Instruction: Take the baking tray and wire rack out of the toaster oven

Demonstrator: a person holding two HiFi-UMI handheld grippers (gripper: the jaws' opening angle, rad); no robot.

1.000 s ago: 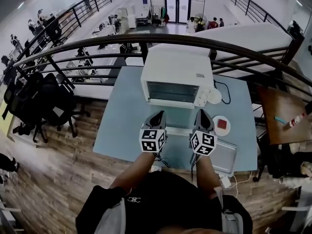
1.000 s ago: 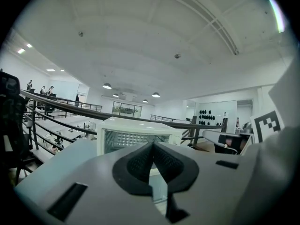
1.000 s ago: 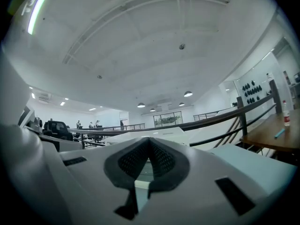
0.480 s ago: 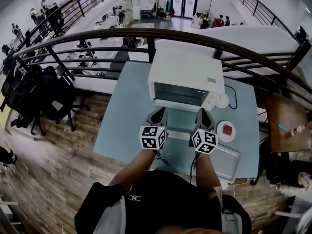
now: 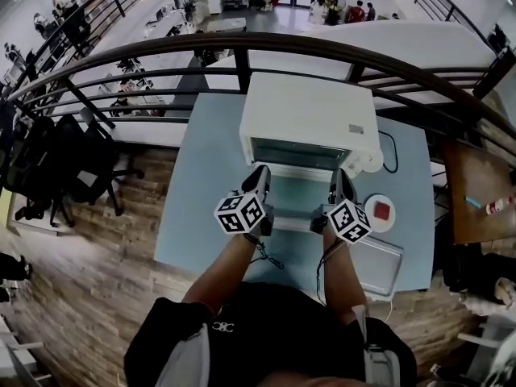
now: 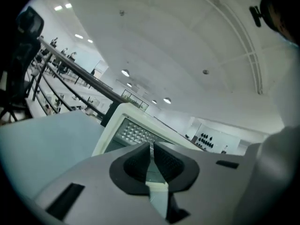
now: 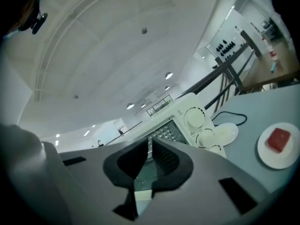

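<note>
Both claws up at the toaster oven's mouth, pinched shut on nothing

The toaster oven (image 5: 310, 119) sat top-centre of the frame on the blue table (image 5: 210, 208), long axis running left-right, its opening facing the bottom edge toward me and the door (image 5: 297, 193) folded down flat. My left gripper (image 5: 260, 176) and right gripper (image 5: 343, 179) pointed up-frame at it, over the door's two ends, jaws together and empty. Couldn't tell tray from rack inside. A flat silver tray (image 5: 377, 263) lay lower right, just below a plate (image 5: 381, 212).
</note>
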